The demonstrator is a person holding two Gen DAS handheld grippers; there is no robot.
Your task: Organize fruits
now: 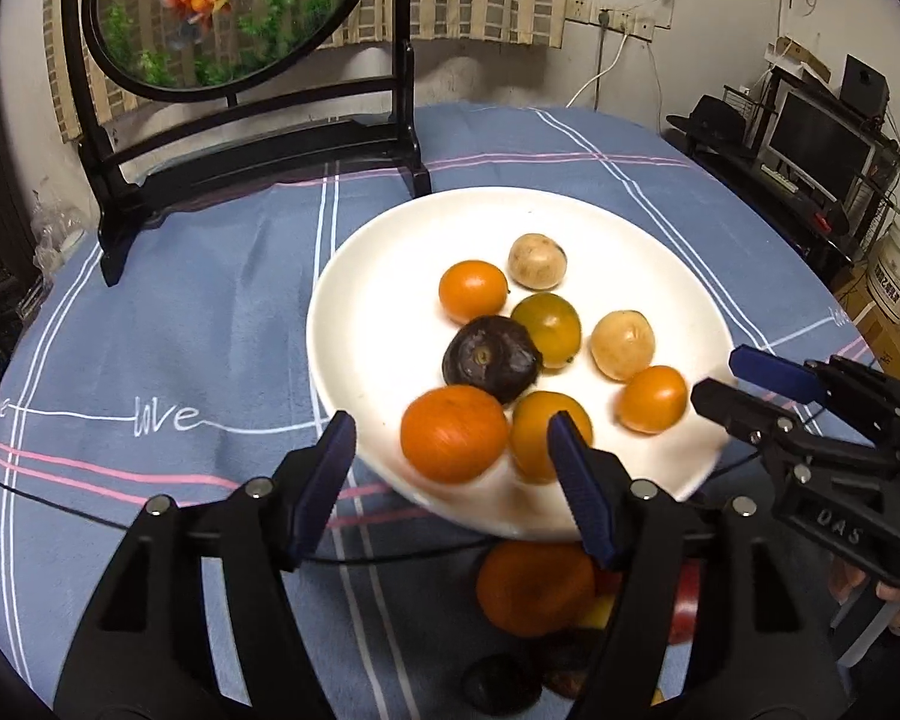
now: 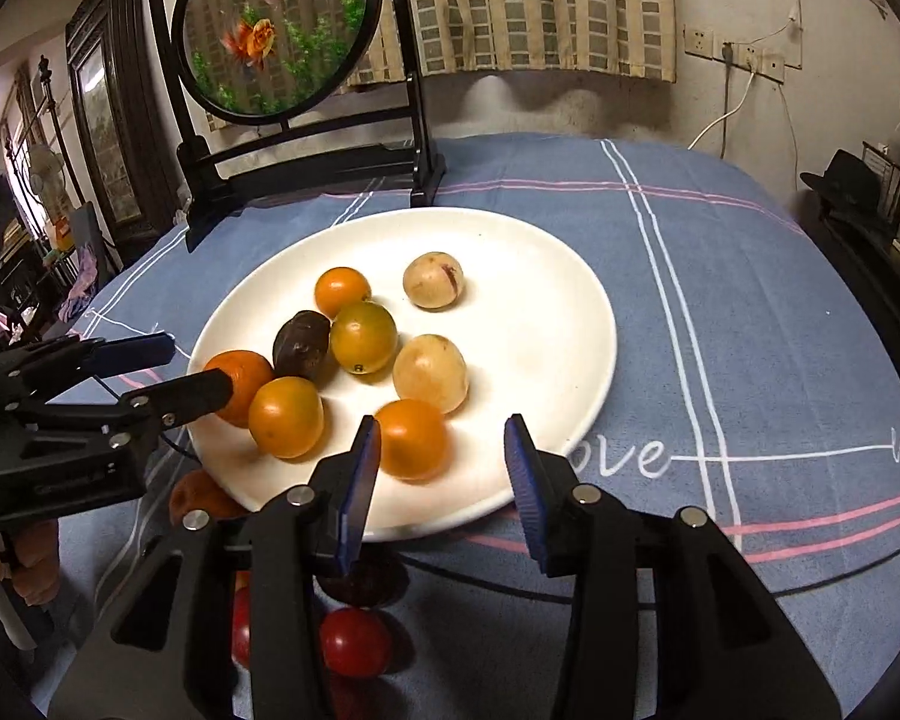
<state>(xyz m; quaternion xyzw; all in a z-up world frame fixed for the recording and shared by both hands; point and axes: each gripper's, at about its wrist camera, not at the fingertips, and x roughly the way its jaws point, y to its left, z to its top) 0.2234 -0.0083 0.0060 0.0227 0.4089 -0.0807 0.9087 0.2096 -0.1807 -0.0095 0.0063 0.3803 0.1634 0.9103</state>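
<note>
Fruit sits gathered on a white plate (image 1: 354,324) near the middle of the desk (image 1: 210,312), which is covered by a blue cloth with white and pink lines. On the plate lie several oranges, two pale tan fruits, one greenish-yellow fruit (image 1: 547,329) and one dark purple fruit (image 1: 491,359), clustered toward the plate's near side. The biggest orange (image 1: 453,433) rests by the near rim, touching the dark purple fruit.

More fruit lies on the cloth at the desk's near edge, just outside the plate: an orange one (image 1: 534,588), a red one (image 2: 354,642) and some dark ones, partly hidden behind the claws.

The left claw (image 1: 450,480) hangs over the plate's near rim with its pads spread moderately wide; the biggest orange lies in line with the gap, with no pad pressing on it. The right claw (image 2: 444,480) hovers over the plate's near rim, its pads fairly narrow and gripping nothing; a small orange (image 2: 411,438) lies just ahead of the gap.

A dark wooden stand (image 1: 258,138) holding a round goldfish picture stands at the far edge.
</note>
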